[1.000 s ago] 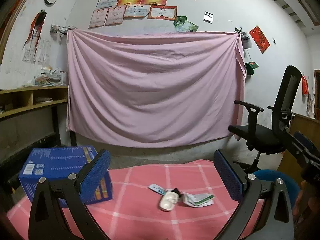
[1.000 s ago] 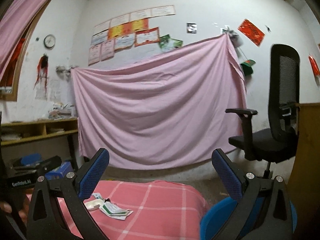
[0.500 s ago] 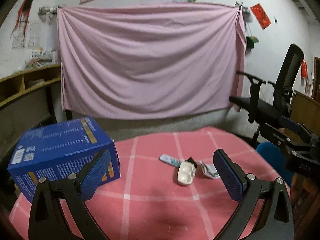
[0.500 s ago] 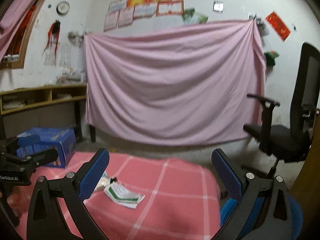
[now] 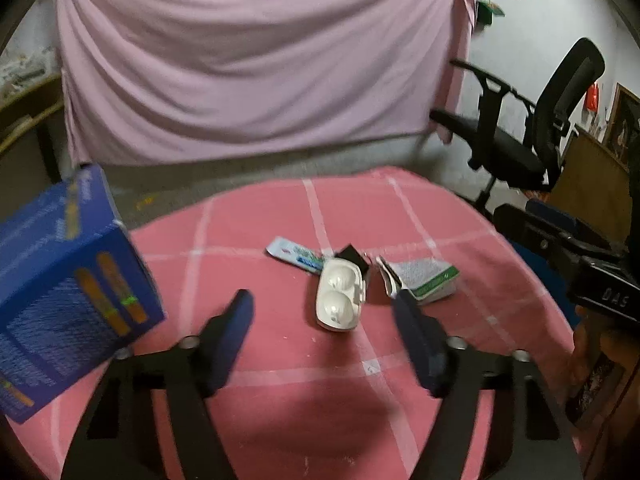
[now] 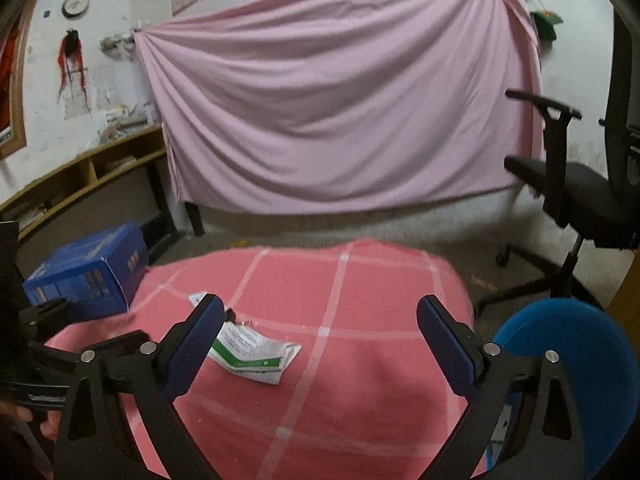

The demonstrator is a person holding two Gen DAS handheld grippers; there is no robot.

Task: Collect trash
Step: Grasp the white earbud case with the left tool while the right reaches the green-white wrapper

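A small heap of trash lies mid-table on the pink checked cloth (image 5: 280,400): a white plastic blister tray (image 5: 339,298), a light-blue wrapper (image 5: 294,255), a black scrap (image 5: 352,255) and a crumpled green-and-white packet (image 5: 426,280). My left gripper (image 5: 322,302) hangs over the cloth just short of the tray, its jaws closing. The tray shows between the fingertips, and the pads do not touch it. My right gripper (image 6: 320,314) points down at the cloth (image 6: 380,280), jaws wide and closing slightly, nothing between them. The packet (image 6: 252,354) lies by its left finger.
A blue cardboard box (image 5: 68,300) stands at the table's left edge, close to my left finger. A black office chair (image 6: 580,200) and a blue round stool (image 6: 568,360) stand to the right of the table. A pink sheet (image 5: 260,60) hangs on the far wall.
Both grippers have tipped downward and come closer to the table, so the trash looks larger. The left jaws have narrowed markedly. The right jaws look only a little narrower.
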